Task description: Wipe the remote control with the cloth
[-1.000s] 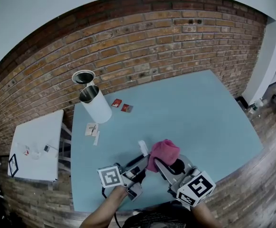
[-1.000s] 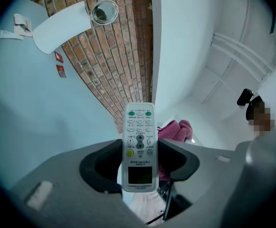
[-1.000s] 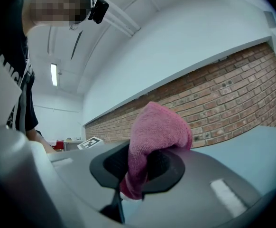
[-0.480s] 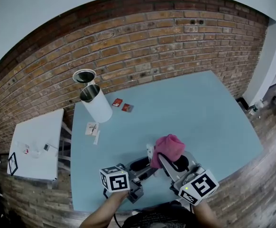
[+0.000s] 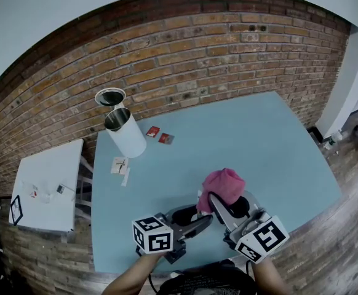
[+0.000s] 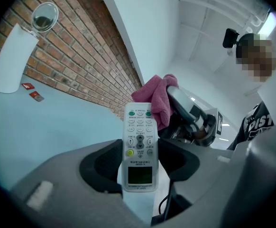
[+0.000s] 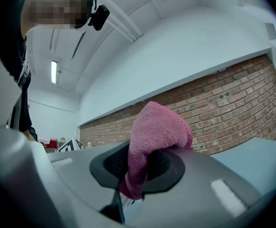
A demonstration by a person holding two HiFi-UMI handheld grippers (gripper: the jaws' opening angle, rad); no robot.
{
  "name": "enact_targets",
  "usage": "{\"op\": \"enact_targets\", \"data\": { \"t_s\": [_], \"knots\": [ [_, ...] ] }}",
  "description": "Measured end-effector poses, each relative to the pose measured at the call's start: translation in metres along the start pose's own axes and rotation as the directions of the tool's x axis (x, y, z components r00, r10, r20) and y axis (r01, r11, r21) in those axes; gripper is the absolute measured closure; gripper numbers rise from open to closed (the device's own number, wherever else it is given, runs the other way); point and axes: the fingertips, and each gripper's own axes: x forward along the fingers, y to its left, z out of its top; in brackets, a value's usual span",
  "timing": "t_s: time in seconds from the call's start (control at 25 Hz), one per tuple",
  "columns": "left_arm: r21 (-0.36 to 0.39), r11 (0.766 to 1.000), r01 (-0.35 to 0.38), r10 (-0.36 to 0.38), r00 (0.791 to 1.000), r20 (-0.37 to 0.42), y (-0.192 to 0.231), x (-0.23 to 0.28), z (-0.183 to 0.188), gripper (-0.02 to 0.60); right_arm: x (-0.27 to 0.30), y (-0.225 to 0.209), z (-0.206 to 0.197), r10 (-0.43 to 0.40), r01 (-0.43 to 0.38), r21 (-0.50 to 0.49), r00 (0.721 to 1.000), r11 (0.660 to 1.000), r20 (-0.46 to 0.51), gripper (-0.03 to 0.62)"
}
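Observation:
My left gripper (image 5: 198,216) (image 6: 139,163) is shut on a white remote control (image 6: 139,146), held by its lower end with the button face towards the left gripper view's camera. In the head view only the tip of the remote (image 5: 200,196) shows beside the cloth. My right gripper (image 5: 224,204) (image 7: 140,167) is shut on a bunched pink cloth (image 5: 223,185) (image 7: 156,136), which sticks up out of the jaws. The cloth (image 6: 153,98) sits just behind and to the right of the remote's top end. Both are held above the blue table (image 5: 246,140) near its front edge.
A white cylinder bin (image 5: 125,134) and its round lid (image 5: 109,97) stand at the table's back left, against the brick wall. Two small red packets (image 5: 157,134) and a paper slip (image 5: 119,166) lie near it. A small white side table (image 5: 47,186) stands to the left.
My left gripper has rolled and shifted right, bringing the remote towards the cloth. The right gripper with the cloth has moved slightly right and risen.

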Motion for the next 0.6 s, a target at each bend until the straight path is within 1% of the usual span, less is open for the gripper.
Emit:
{"op": "enact_targets", "data": {
  "t_s": [0.16, 0.4, 0.48, 0.6],
  "knots": [
    [0.039, 0.999, 0.018, -0.018, 1.000, -0.007, -0.006, -0.001, 0.000, 0.345, 0.000, -0.003, 0.006, 0.001, -0.001, 0.018, 1.000, 1.000, 0.018, 0.531],
    [0.086, 0.996, 0.021, -0.019, 0.999, -0.029, -0.009, -0.002, -0.002, 0.345, 0.000, -0.009, 0.011, -0.001, -0.002, 0.063, 0.999, 0.998, 0.038, 0.531],
    [0.119, 0.993, 0.015, -0.009, 0.999, -0.047, -0.010, -0.001, -0.004, 0.345, -0.001, -0.011, 0.014, -0.002, -0.002, 0.085, 0.999, 0.996, 0.048, 0.531],
    [0.191, 0.982, 0.002, 0.014, 0.996, -0.083, -0.011, -0.001, -0.008, 0.345, -0.004, -0.015, 0.023, -0.012, 0.003, 0.117, 0.997, 0.993, 0.072, 0.531]
  ]
}}
